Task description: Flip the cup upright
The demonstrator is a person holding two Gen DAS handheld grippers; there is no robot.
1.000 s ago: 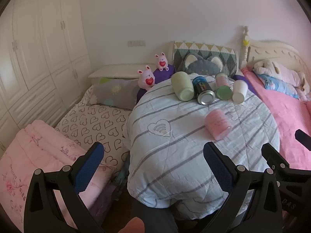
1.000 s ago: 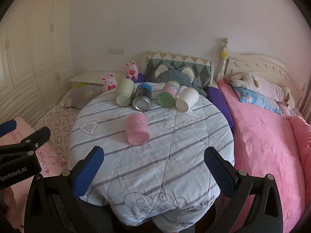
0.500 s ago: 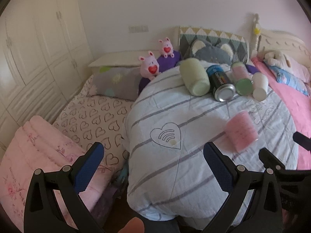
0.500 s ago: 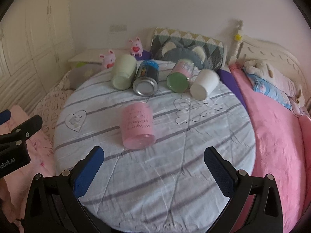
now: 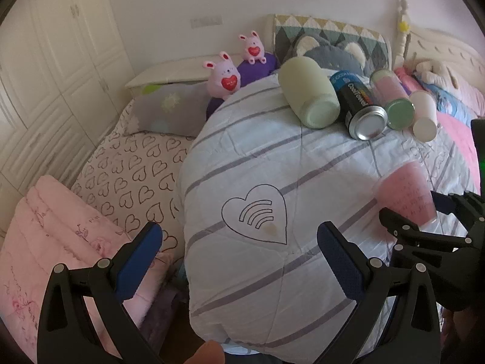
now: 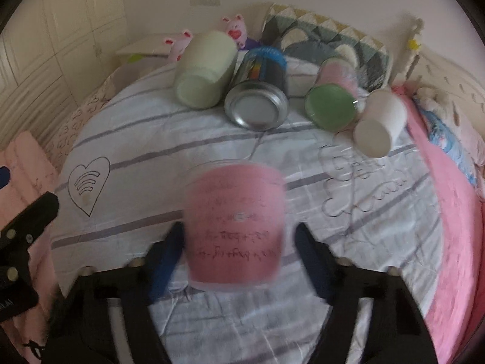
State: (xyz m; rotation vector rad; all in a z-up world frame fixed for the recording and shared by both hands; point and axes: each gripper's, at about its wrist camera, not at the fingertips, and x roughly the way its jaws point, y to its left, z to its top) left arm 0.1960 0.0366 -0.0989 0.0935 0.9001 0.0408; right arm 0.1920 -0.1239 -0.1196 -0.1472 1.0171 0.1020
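While right claw [image 6: 238, 253] spread flanks pink cup [image 6: 235, 230], left claw [image 5: 242, 250] spread over striped quilt [image 5: 257, 157].

A round bench [image 6: 379, 242], draped in a white quilt with grey stripes, is seen carrying a pink cup [image 6: 235, 227] lying on its side, while a pale green jar [image 6: 206, 69], a can [image 6: 260, 91], a green-lidded jar [image 6: 333, 97] and a white cup [image 6: 379, 121] are laid in a row behind.
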